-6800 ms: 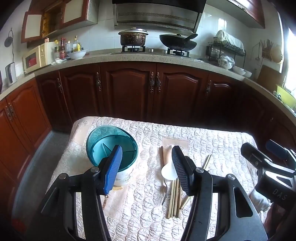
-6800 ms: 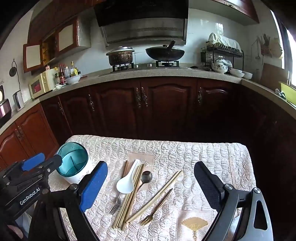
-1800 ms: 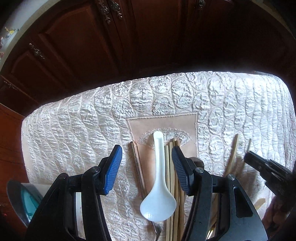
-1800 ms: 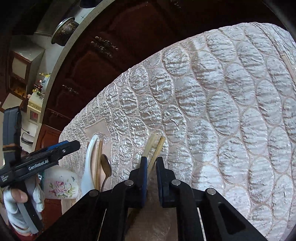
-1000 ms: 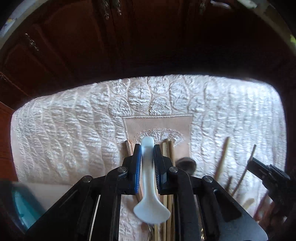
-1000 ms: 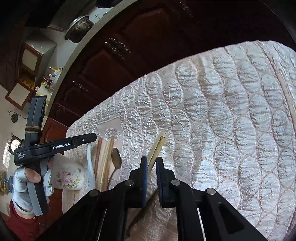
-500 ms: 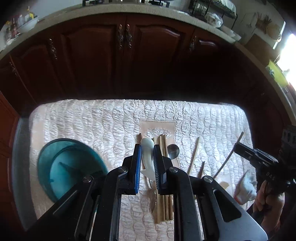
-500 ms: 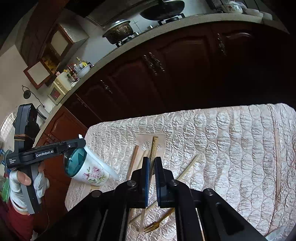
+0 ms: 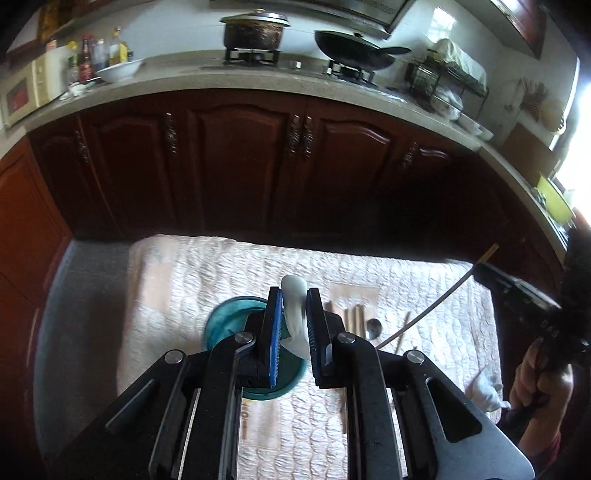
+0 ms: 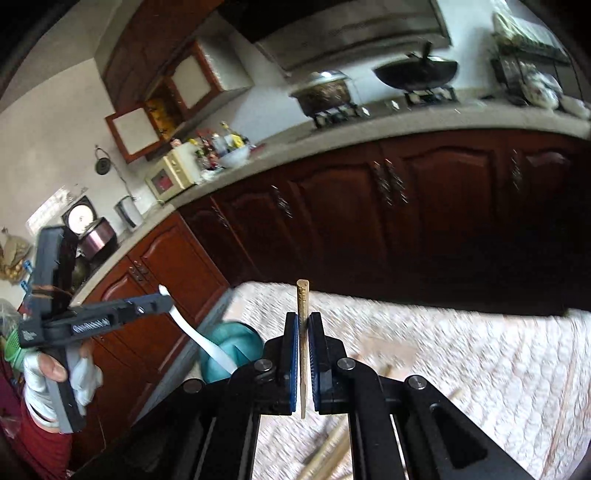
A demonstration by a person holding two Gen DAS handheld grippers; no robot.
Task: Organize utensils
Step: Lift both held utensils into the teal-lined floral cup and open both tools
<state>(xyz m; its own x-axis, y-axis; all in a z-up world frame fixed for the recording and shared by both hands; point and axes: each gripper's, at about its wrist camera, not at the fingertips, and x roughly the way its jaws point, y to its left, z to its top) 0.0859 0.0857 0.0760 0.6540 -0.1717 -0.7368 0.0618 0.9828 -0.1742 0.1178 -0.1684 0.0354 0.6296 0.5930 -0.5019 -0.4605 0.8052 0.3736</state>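
Fingers of the left gripper (image 9: pixel 293 325), black with a blue pad on one side, are clamped narrowly on a white ceramic soup spoon (image 9: pixel 294 315), whose handle tip pokes out past the pads toward twelve o'clock in the left wrist view. Directly beneath that grip, at about seven o'clock of the pads, stands a round teal-rimmed utensil holder (image 9: pixel 225 325) on a cream quilted tablecloth (image 9: pixel 207 273). At three o'clock of the holder several bamboo chopsticks (image 9: pixel 354 314) and a small metal spoon (image 9: pixel 373 328) lie flat on the cloth, close together. In the right wrist view the right gripper (image 10: pixel 303 347) is closed on a single pale bamboo chopstick (image 10: pixel 303 295), which stands upright between the pads with its squared end toward twelve o'clock. At nine o'clock of that view a person's hand (image 10: pixel 44 373), wearing a white glove, carries the other tool, the white spoon slanting down from it toward the teal holder. Beyond the table runs a row of dark red-brown wooden cabinets (image 9: pixel 236 158) under a grey stone counter (image 9: pixel 177 79). On the counter, at twelve o'clock, sit a lidded dark pot (image 9: pixel 255 31) and a black wok (image 9: pixel 354 50) on a stove.
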